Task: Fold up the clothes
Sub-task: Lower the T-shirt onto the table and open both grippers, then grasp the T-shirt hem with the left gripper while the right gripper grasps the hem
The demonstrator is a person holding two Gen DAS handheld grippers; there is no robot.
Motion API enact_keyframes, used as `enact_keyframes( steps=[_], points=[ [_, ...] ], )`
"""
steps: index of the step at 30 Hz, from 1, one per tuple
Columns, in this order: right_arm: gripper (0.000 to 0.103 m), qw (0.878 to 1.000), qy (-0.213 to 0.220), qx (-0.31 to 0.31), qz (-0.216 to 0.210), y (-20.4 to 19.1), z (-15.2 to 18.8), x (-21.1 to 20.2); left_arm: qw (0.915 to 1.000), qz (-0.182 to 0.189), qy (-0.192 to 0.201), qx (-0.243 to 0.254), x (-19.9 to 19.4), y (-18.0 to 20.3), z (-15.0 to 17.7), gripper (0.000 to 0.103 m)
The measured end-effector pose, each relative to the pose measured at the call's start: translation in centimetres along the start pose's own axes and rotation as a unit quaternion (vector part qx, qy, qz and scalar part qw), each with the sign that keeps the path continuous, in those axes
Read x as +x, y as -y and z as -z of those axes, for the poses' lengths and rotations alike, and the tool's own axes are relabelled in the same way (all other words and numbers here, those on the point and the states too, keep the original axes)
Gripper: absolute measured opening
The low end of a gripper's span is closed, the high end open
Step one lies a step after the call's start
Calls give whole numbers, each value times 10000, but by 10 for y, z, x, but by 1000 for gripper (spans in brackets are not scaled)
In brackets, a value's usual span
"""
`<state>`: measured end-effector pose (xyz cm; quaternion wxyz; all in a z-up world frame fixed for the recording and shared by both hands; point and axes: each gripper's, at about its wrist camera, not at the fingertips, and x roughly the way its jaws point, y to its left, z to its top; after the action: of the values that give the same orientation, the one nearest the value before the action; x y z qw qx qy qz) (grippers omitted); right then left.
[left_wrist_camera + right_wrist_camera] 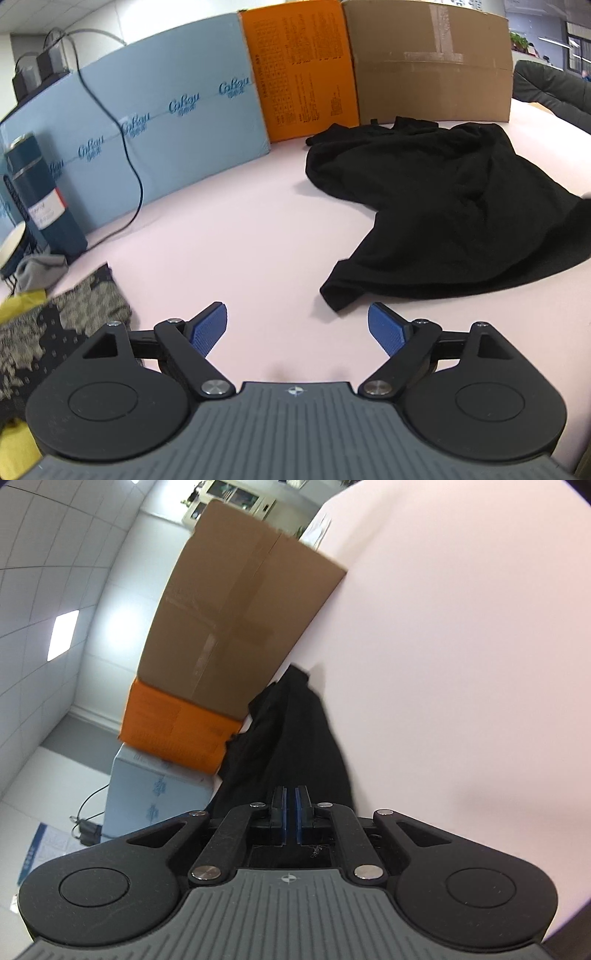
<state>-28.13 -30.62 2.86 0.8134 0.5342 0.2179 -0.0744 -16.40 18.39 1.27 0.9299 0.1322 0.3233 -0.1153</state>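
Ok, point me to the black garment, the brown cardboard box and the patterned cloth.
black garment (443, 206), left wrist view, middle of the crumpled body.
brown cardboard box (428, 85), left wrist view, front face below the tape.
patterned cloth (74, 317), left wrist view, its upper flat area.

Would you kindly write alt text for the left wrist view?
The open left gripper hovers over a pale pink table, its blue pads empty, just short of a crumpled black garment. Blue foam board, an orange box and a cardboard box line the far edge.
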Motion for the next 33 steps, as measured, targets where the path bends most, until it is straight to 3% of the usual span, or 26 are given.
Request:
enact_keyframes(
  steps=[4,5,6,7,13,23,24,26,28,33],
  points=[
    [13,9993,-134,40,344,11,3,-1,9998,192,18,54,7,5,0,82],
    [29,9991,-246,96,326,15,7,2,9997,228,28,129,11,8,0,82],
    [58,9988,-354,139,306,18,10,5,9994,264,37,202,14,10,-1,82],
    [67,9985,-435,152,285,19,13,10,9993,281,32,251,18,13,-2,82],
    [70,9960,-793,61,410,16,27,35,9988,118,-129,451,39,23,-10,82],
    [94,9930,-1045,-339,442,-1,35,64,9918,-141,-284,1237,47,29,-16,82],
    [96,9925,-1050,-412,460,-4,34,68,9916,-110,-305,1249,49,28,-18,81],
    [101,9915,-1054,-577,496,-11,33,75,9921,1,-363,1198,52,26,-24,63],
    [103,9900,-1022,-822,526,-18,33,85,9929,125,-424,1104,55,25,-29,54],
    [103,9846,-742,-1502,502,-28,37,104,9925,207,-498,1098,60,30,-35,47]
  ],
)
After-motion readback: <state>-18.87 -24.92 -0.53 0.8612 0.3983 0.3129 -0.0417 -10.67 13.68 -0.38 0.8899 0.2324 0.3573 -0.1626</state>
